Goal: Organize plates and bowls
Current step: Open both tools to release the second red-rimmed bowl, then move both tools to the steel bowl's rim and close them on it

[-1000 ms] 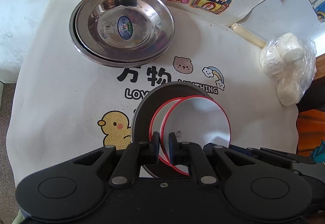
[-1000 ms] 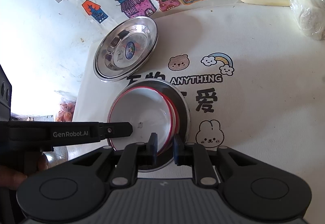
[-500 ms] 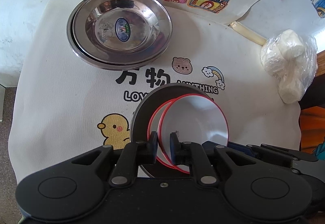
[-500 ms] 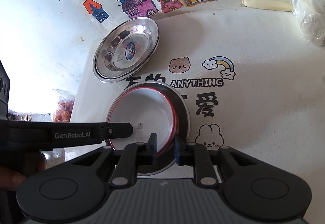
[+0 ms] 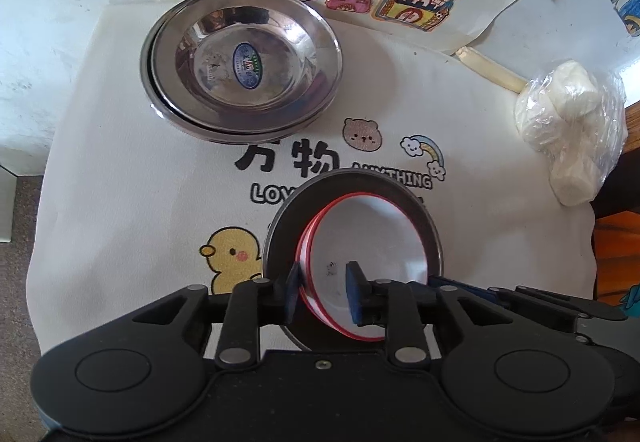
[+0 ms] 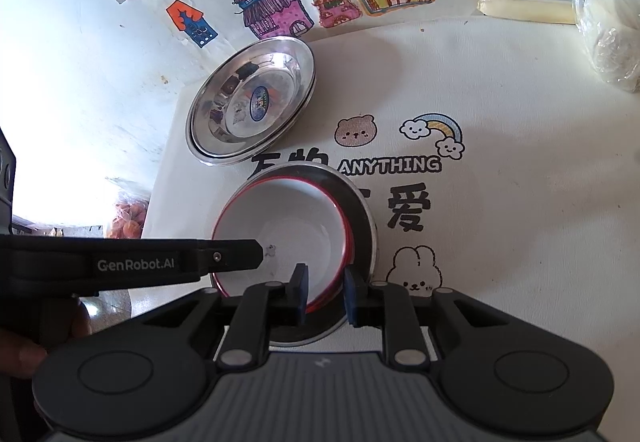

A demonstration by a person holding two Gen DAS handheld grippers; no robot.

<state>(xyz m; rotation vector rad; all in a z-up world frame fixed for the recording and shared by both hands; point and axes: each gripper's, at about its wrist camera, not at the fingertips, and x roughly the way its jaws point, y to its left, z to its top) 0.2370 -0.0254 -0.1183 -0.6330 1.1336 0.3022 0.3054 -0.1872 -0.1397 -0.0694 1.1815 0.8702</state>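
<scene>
**Bowls Nested, Release Under Way**

The red-rimmed white bowl sat in the dark metal bowl on the tabletop cloth; the left gripper jaws were opening around its rim; the right gripper jaws stood narrow astride the far rim, contact unclear; next, probably lifting clear; the steel plates waited stacked.

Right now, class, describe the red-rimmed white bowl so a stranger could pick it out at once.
Start from the cream cloth printed with a duck, a bear and a rainbow. Near its front edge sits a dark-rimmed steel plate, and the white bowl is stacked on it. Unlike the bare steel plates farther back, it is white with a thin red rim.
</scene>
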